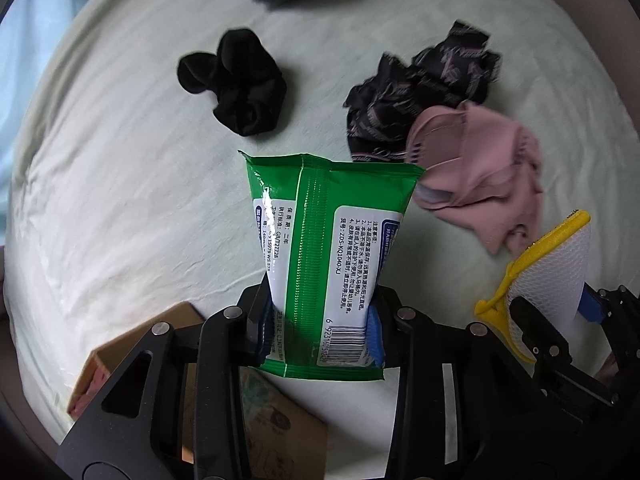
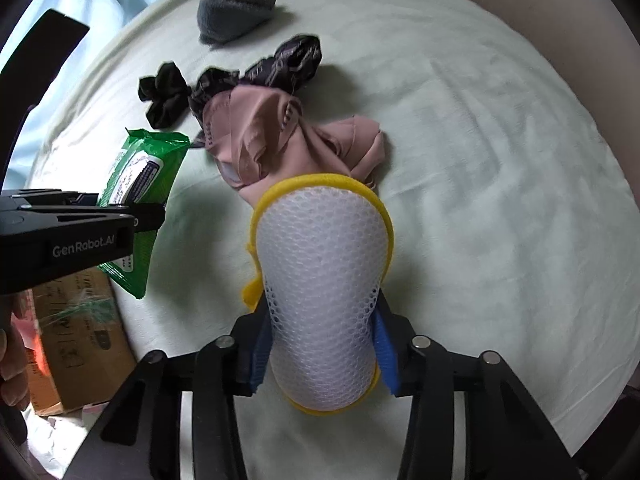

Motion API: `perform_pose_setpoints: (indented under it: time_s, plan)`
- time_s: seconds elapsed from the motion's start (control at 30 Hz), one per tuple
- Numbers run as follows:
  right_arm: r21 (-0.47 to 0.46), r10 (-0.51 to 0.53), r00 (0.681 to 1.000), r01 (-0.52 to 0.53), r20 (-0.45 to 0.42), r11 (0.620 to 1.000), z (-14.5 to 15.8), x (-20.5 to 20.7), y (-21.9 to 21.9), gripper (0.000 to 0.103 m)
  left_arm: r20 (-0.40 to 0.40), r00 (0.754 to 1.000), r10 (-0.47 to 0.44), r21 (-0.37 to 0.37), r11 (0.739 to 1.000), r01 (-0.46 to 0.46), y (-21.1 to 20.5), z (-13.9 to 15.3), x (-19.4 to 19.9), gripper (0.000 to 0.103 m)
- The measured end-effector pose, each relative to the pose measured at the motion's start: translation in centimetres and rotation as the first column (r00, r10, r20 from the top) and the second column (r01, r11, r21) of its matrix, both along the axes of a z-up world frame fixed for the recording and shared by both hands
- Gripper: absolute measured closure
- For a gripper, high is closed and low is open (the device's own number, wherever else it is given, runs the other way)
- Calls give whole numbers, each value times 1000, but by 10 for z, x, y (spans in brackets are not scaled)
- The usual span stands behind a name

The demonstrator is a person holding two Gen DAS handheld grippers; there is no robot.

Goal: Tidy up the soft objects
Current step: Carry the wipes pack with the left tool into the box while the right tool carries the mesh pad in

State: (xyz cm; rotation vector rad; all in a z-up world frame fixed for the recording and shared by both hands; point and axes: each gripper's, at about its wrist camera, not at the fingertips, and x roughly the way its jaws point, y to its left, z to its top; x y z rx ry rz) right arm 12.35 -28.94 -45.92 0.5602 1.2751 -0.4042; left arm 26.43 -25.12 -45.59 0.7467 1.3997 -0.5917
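My left gripper is shut on a green wet-wipe pack, held upright above the pale green bed sheet; the pack also shows in the right wrist view. My right gripper is shut on a white mesh sponge with a yellow rim, which also shows in the left wrist view. On the sheet lie a pink garment, a dark patterned cloth, a black cloth and a grey rolled cloth.
A cardboard box stands low at the left, below the bed's edge, and shows under my left gripper. A light blue fabric lies beyond the bed at far left.
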Motion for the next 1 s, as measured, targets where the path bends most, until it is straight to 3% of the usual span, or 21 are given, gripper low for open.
perform_pose_setpoints:
  time_s: [0.3,0.57,0.8,1.0]
  plan:
    - [-29,4,996,-2,92,1000,56,-22,-12,63,40,998,38,-68,997,-36,16,55,-10,70]
    - [-101,106,976,-88,188,991,141,-27,-1,63,70,984,164,-169,974,-150,51,128,-34,70]
    - [-148,291,916,-259,275,955,215,-18,26,63,141,935,326,-273,920,-279,91,202,-62,70]
    - [-162,455,830,-426,323,890,258,-4,69,63,149,839,523,-348,822,-451,157,248,-75,70]
